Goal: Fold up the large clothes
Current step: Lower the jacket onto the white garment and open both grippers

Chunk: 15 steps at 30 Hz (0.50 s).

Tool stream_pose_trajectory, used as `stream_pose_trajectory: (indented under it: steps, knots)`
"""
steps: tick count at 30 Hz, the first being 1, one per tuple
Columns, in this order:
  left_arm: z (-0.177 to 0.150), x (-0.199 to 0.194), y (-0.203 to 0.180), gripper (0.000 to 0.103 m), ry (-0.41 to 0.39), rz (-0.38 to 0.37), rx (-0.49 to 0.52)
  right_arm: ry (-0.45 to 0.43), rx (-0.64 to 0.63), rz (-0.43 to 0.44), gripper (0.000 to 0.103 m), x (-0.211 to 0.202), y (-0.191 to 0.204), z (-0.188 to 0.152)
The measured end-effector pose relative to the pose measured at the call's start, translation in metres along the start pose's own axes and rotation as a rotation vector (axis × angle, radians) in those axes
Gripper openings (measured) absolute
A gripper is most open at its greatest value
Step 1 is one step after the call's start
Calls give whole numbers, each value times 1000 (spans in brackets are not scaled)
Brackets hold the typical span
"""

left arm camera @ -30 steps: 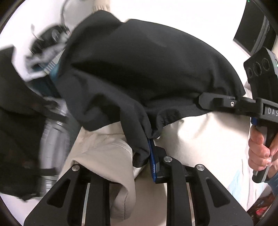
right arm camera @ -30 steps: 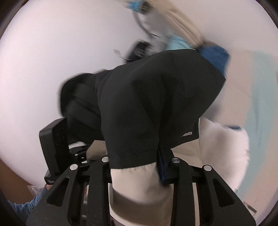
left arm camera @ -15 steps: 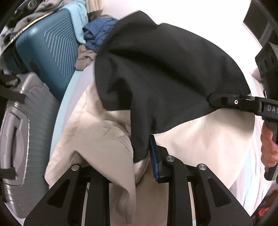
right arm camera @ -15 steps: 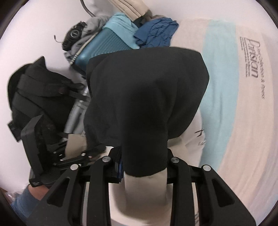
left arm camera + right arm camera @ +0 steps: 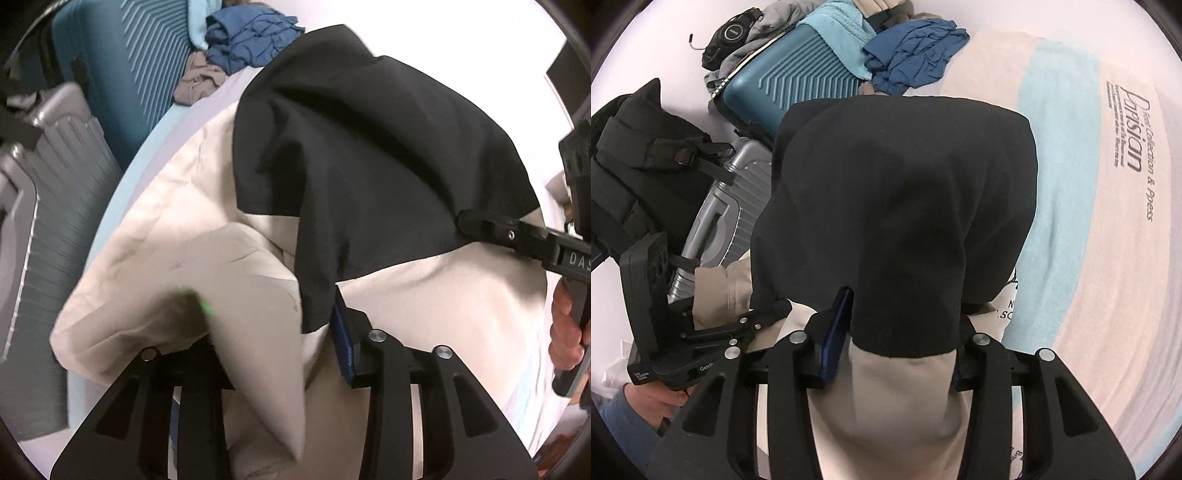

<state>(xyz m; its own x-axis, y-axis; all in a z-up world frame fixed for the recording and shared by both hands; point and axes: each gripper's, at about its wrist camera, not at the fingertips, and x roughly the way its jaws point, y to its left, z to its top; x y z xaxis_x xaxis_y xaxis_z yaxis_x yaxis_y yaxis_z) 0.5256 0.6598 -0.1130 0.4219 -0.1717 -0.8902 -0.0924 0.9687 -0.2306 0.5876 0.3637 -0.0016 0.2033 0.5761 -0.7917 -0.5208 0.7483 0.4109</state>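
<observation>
Draping garment [image 5: 897, 206] (long axis between grippers)

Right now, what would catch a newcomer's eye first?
A black-and-beige garment fills the middle, draped between both tongs, left and right, whose jaws are opening. Behind it stand a teal suitcase and a grey suitcase, with crumpled blue clothing beside them.

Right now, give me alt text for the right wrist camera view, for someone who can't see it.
A black and beige garment drapes between the right gripper, whose jaws are opening, above a striped blanket. To the left are the left gripper, a teal suitcase, a grey suitcase and a black backpack; a blue cloth lies behind.
</observation>
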Motion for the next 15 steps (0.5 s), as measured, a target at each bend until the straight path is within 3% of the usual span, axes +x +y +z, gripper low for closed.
stream_pose_trajectory:
  steps: [3,4,5,6,9,11,15]
  knots:
    - [-4,-2,1,46,-10,2,-29,-7,-4,-21,44,-1,3,-1]
    - [-4,-5,-2,50,-13,22,-32,-9,-5,-33,50,-2,6,-2]
    - [-5,-7,-3,59,-15,52,-37,-12,-11,-67,66,-3,8,-2]
    - [-6,-12,-6,63,-16,69,-43,-17,-17,-111,72,-3,9,-3]
    - [-5,-20,-11,74,-19,112,-58,-19,-25,-140,79,-7,9,-4]
    - [-9,-28,-15,80,-30,137,-57,-29,-19,-167,91,-11,9,-5]
    - [-13,-40,-23,91,-33,186,-57,-31,-14,-171,95,-15,9,-10]
